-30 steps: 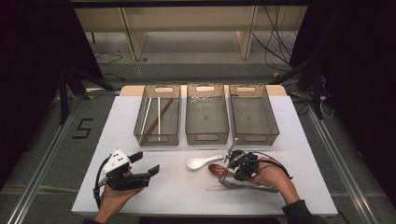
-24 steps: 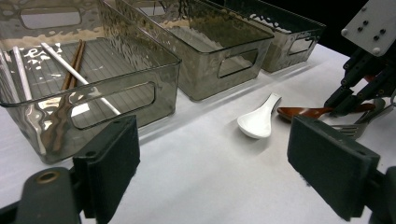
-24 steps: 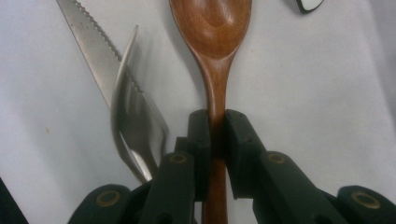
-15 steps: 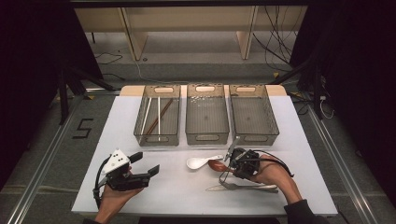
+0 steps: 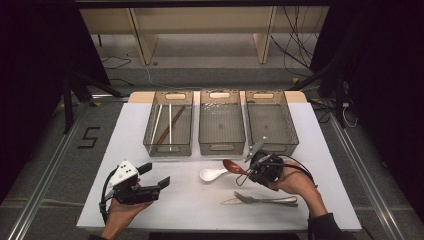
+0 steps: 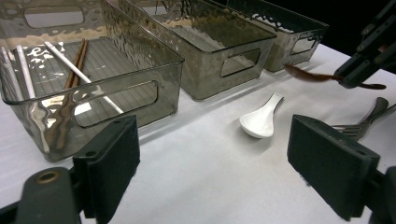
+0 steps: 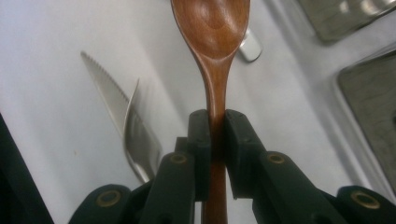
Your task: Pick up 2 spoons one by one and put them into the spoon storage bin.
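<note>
**Between the right fingers, a wooden spoon held above the surface**

At the right gripper (image 7: 215,126), we see two black fingers (image 7: 200,140) pressed against either side of the slim handle of a brown wooden spoon (image 7: 212,42), pinching it just below the bowl. In the right gripper view the bowl points away from us, its hollow facing the camera. From the high view, the right gripper (image 5: 250,167) sits in a hand near the front right of the white surface (image 5: 200,210), and the wooden spoon (image 5: 232,166) sticks out to the left, its bowl raised clear of the surface.

Just to the left of that bowl lies a white ceramic spoon (image 5: 212,174), flat on the surface. In front of the hand, a metal fork (image 5: 265,199) and a serrated knife (image 5: 231,202) lie side by side, touching or nearly so.

Over on the left, the left gripper (image 5: 152,179) rests in the other hand near the front edge. In the left gripper view, its fingers (image 6: 109,163) stand spread wide apart, with nothing between them.

Farther back, three clear plastic bins sit in a row, close together. The left bin (image 5: 150,135) holds chopsticks (image 5: 169,125), some pale and some brown. The middle bin (image 5: 221,145) and the right bin (image 5: 290,130) stand beside it; the wooden spoon is just in front of the gap between these two.
</note>
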